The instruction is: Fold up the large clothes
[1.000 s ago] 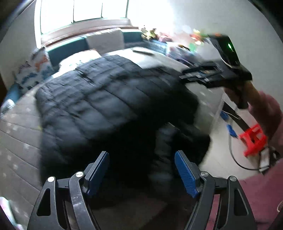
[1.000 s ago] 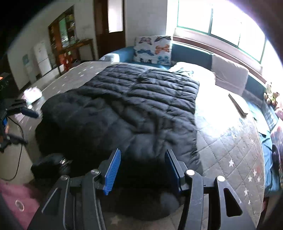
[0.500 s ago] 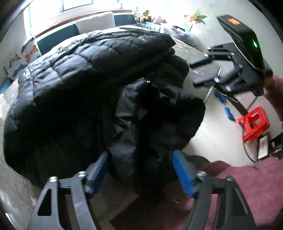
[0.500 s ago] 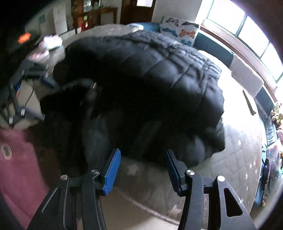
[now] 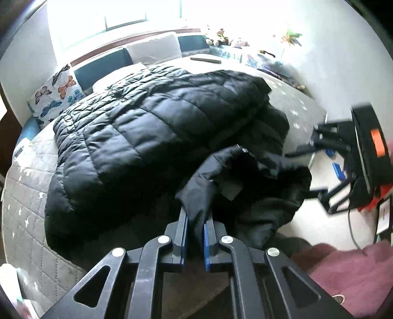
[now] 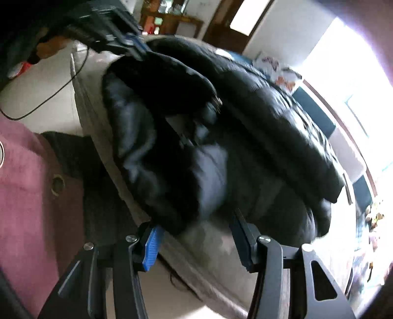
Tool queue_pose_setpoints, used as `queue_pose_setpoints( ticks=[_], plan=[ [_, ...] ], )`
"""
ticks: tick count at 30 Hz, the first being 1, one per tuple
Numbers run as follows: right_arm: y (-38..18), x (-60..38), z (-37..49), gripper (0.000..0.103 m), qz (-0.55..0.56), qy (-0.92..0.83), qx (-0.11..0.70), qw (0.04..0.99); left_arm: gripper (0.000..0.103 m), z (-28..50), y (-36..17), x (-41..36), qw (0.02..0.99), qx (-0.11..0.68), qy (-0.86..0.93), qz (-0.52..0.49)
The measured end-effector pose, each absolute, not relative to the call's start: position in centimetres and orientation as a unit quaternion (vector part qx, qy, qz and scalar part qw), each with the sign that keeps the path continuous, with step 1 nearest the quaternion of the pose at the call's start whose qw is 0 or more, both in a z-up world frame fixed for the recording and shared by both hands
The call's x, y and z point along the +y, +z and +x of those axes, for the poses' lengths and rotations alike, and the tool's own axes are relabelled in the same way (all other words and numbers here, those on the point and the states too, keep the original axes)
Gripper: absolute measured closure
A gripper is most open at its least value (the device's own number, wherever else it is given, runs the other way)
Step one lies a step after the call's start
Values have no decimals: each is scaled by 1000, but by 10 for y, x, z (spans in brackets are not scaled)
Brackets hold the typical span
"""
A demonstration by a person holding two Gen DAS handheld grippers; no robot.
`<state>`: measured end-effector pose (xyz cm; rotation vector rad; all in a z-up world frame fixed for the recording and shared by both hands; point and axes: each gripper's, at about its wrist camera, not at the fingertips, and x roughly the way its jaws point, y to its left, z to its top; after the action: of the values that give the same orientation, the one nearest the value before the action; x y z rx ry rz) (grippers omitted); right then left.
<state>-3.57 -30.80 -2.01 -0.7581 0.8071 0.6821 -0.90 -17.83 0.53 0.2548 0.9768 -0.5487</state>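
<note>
The bed (image 5: 27, 196), with its grey star-quilted cover, carries the black puffer coat (image 5: 152, 132), which lies across it from the pillow end to the near edge, where one end hangs over. A second ago the coat lay spread flat; now its near end is bunched and lifted at that edge. The left tool (image 5: 195, 220) has just been closing, and its blue pads now pinch a fold of the coat's dark lining. The right tool (image 6: 196, 235) stands half open as before, its fingers straddling the coat's hanging bulk at the bed's edge; whether they touch is unclear through blur. Only the left view shows the butterfly pillow (image 5: 55, 95); only the right view shows a doorway (image 6: 248, 17).
</note>
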Motion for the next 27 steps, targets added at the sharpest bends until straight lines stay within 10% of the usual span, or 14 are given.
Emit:
queue_pose_setpoints(
  ticks=[5,12,17,27],
  plan=[
    [-29,-290,-35,46,-363,304,341,812,93,5,15,-168,837,466,-275,89],
    [-12,-291,-2,78,-292,293,390,823,87,-15,20,-143,826,472,-297,77],
    [24,-290,12,79,-247,287,375,846,25,-48,32,-109,853,431,-281,84],
    [59,-290,43,81,-192,271,355,874,25,-72,5,-109,886,377,-188,196]
  ],
)
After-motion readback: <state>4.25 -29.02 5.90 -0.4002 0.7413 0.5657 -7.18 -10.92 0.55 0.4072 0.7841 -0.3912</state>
